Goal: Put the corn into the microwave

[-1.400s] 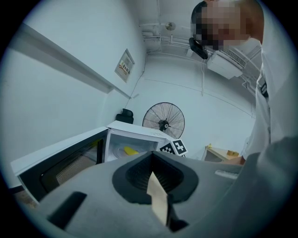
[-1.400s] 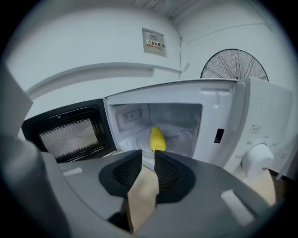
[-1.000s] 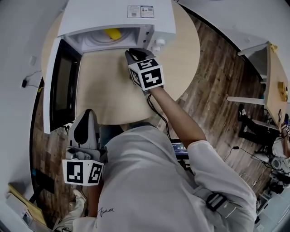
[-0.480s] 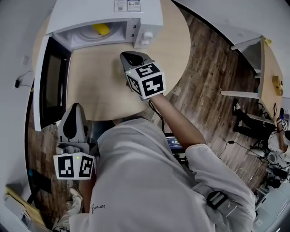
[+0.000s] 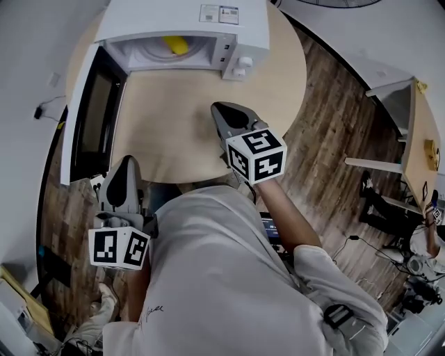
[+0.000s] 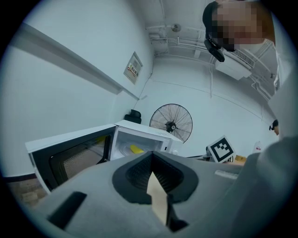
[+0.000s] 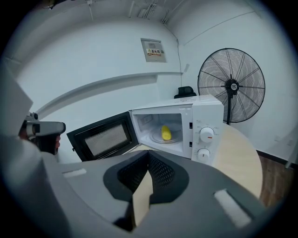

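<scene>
Corn (image 5: pixel 175 44) lies on the glass turntable (image 7: pixel 155 138) inside the microwave (image 5: pixel 182 19) — main step looks done. Door (image 5: pixel 89 122) hangs wide open past the round table's (image 5: pixel 174 139) left edge.

Right gripper (image 5: pixel 228 111) over the table in front of the oven, jaws pressed together, nothing in them. Left gripper (image 5: pixel 125 167) low, near the door's free edge, jaws likewise closed and empty.

Risks, as I judge: if the door is pushed shut, closed jaws may skid off its smooth face. A hard shove may slide the oven on the table — or jolt the corn so it rolls toward the opening and blocks the latch.
</scene>
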